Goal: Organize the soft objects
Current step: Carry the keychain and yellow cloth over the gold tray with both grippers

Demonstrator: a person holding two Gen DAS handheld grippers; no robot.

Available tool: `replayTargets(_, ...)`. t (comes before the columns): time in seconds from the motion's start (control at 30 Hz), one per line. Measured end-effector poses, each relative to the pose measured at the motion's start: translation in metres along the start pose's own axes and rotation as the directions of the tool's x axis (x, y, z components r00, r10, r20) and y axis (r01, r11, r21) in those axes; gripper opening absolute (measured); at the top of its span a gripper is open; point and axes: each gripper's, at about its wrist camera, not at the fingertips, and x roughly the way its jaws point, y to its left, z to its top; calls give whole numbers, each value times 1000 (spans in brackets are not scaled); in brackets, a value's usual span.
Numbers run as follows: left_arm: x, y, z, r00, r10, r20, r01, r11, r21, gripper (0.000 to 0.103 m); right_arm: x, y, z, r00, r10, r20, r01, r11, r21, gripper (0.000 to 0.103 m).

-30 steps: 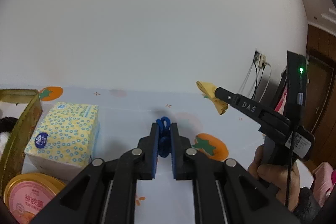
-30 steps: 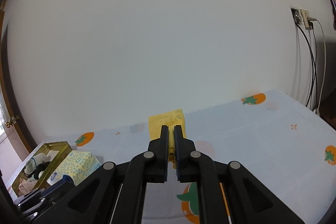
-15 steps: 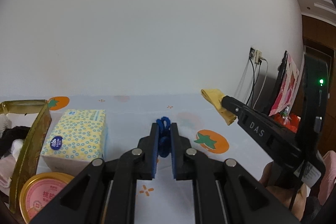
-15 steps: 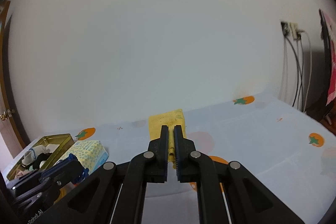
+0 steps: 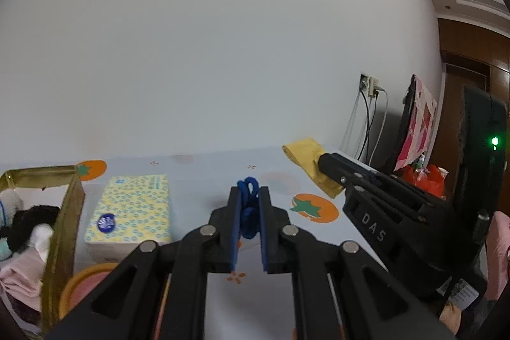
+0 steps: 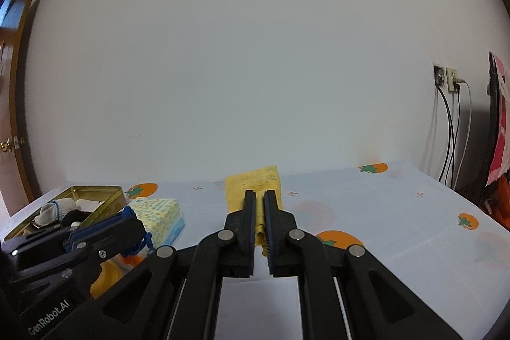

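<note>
Blue looped cord [image 5: 248, 206] and folded yellow cloth [image 6: 255, 187] hang pinched aloft.

Right gripper [image 6: 259, 196] clamped on a yellow cloth [image 6: 253, 185], held up off the table [image 6: 398, 212]; cloth sticks up past the tips. Lower left, left gripper [image 6: 134, 225] w/ a blue cord [image 6: 140, 241] pinched in it. Behind that, a yellow-patterned tissue pack [image 6: 159, 212] just beside a gold tin [image 6: 105, 196] w/ socks & soft bits inside. Tablecloth pale blue w/ orange persimmon prints. White wall behind; sockets [image 6: 446, 78] at right w/ cables hanging down.
</note>
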Motion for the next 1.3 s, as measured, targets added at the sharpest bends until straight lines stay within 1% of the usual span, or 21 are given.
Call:
replayTargets(0.13, -13, 17, 3, 1000, -12, 17, 12, 1000, -11, 8, -3, 12, 0, 1000, 14, 8, -14, 1000, 23, 7)
replayTargets(0.3, -23, 42, 3, 1000, 7, 27, -7, 1000, -20, 8, -4, 35, 1, 999, 47, 23, -49, 998, 49, 7)
replayTargets(0.5, -36, 71, 4, 998, 31, 47, -29, 999, -33, 8, -3, 71, 2, 994, 99, 40, -100, 994, 38, 7)
replayTargets(0.7, -51, 105, 4, 996, 72, 61, -68, 996, -64, 8, 0, 106, 0, 989, 143, 39, -143, 990, 8, 7)
replayTargets(1.0, -69, 147, 3, 984, 164, 66, -158, 984, -82, 8, 9, 145, 0, 978, 207, 24, -207, 978, -2, 7)
replayTargets(1.3, -73, 177, 3, 965, 259, 30, -255, 962, -95, 8, 15, 188, -2, 961, 275, -7, -275, 961, -13, 7)
